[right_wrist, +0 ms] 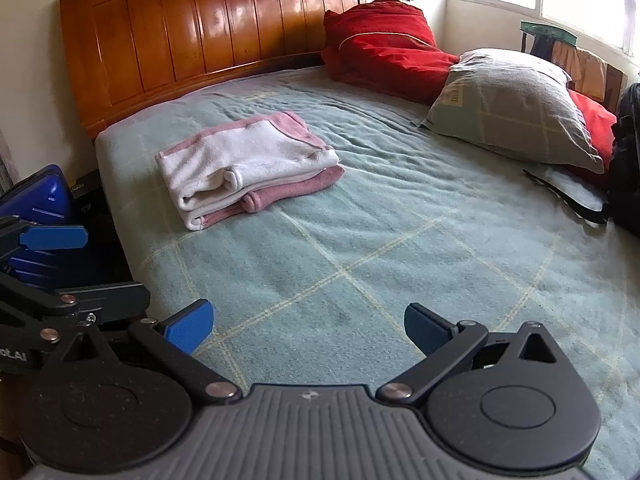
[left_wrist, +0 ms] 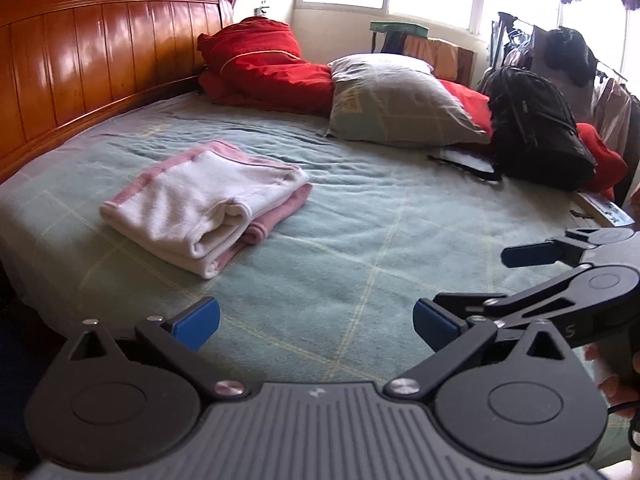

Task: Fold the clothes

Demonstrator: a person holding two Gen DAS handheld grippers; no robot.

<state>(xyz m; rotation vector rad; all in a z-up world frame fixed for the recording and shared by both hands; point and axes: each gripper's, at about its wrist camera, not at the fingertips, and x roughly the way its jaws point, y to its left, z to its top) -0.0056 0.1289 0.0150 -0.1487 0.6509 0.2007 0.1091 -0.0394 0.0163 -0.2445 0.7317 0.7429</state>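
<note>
Sunlit bedroom, with a green checked bedspread point(right_wrist: 360, 240) reaching back to a glossy wooden headboard point(right_wrist: 208, 28). I hold my left gripper point(left_wrist: 316, 320) and right gripper point(right_wrist: 306, 326) low over the near edge, both sets of fingers released and empty. Well ahead lies the pink-and-white fleece garment point(right_wrist: 248, 168), already a neat folded bundle on the bed; I judge folding done, with no other loose clothes laid out.

Black linkage gripper point(left_wrist: 316, 322), blue fingers point(left_wrist: 198, 322), silver screws, ribbed grey body.
</note>
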